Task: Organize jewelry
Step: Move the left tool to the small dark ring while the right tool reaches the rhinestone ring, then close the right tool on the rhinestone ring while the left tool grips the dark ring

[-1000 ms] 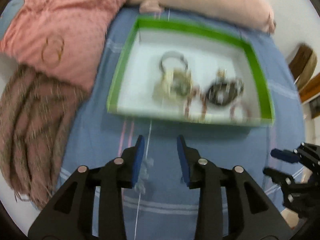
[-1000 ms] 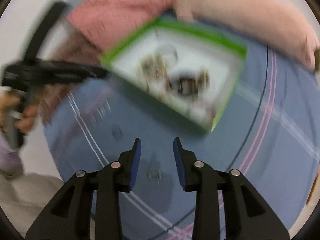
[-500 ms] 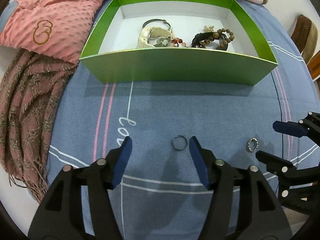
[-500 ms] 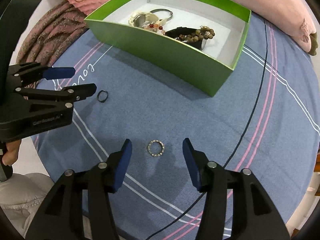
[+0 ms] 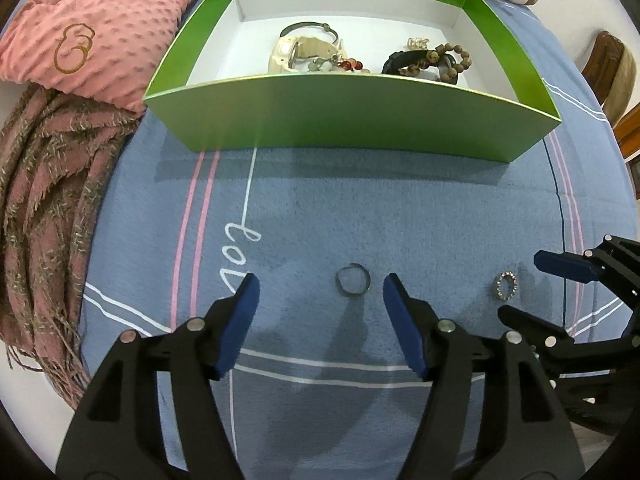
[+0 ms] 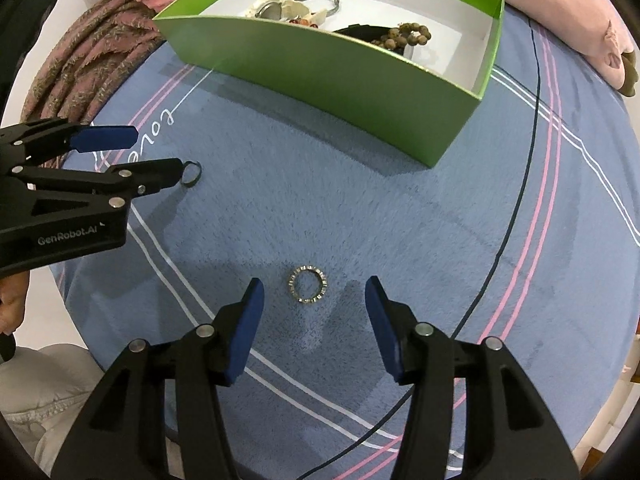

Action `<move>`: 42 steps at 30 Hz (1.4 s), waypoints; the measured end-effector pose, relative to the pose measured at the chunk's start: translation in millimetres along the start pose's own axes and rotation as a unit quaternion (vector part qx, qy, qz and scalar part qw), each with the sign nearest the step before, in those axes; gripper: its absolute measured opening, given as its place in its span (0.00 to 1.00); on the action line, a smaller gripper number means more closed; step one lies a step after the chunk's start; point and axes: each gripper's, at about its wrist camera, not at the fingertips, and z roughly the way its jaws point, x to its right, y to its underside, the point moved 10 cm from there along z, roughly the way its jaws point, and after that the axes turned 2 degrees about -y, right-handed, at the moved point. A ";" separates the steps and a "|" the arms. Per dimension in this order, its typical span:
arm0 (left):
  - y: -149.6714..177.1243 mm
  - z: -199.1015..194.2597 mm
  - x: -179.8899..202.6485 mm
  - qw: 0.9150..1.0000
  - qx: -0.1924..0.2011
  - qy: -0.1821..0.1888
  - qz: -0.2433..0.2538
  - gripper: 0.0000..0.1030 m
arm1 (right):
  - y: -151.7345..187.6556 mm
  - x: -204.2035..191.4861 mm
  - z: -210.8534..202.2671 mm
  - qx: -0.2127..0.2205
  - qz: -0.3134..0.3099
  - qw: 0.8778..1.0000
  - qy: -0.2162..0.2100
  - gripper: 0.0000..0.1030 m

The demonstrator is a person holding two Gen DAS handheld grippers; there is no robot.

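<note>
My left gripper [image 5: 320, 292] points steeply down at the blue blanket [image 5: 400, 208], and its jaws have just been opening; they stand spread and grip nothing. The plain metal ring [image 5: 353, 283] lies flat on the blanket between the two blue pads, nearer the right-hand pad and touching neither. From the right wrist camera I see that same ring [image 6: 191, 173] just off the tip of one left finger.

My right gripper [image 6: 314, 298] also points down with its jaws parted and nothing clamped; they have just opened as well. The stone-set ring [image 6: 307, 284] lies on the blanket between its pads, a little closer to the left-hand one, clear of both. In the left wrist view that ring [image 5: 506, 286] sits off to the right of my left gripper, just beside the right gripper's fingers.

Ahead of both grippers, further along the blanket, stands the green box [image 5: 344, 120] with a white floor. Inside it I can make out a cream watch [image 5: 298, 50], a thin metal bangle [image 5: 308, 26] and a wooden bead bracelet [image 5: 448, 60]. To the left of the box lie a pink dotted pillow [image 5: 100, 20] and a fringed brownish scarf [image 5: 44, 200].
</note>
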 end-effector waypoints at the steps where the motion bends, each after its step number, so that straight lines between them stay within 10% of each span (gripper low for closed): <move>1: 0.2 1.2 -0.3 1.000 -0.002 0.002 -0.002 0.65 | 0.2 -0.6 0.9 -0.001 -0.001 1.000 0.000 0.51; 36: 4.7 18.0 12.0 1.000 -0.015 -0.003 0.005 0.68 | 1.2 -9.4 12.7 0.001 -0.020 1.000 0.013 0.24; 42: 4.9 25.2 17.7 1.000 -0.023 -0.001 0.010 0.48 | 1.5 -9.2 12.6 0.001 -0.019 1.000 0.013 0.24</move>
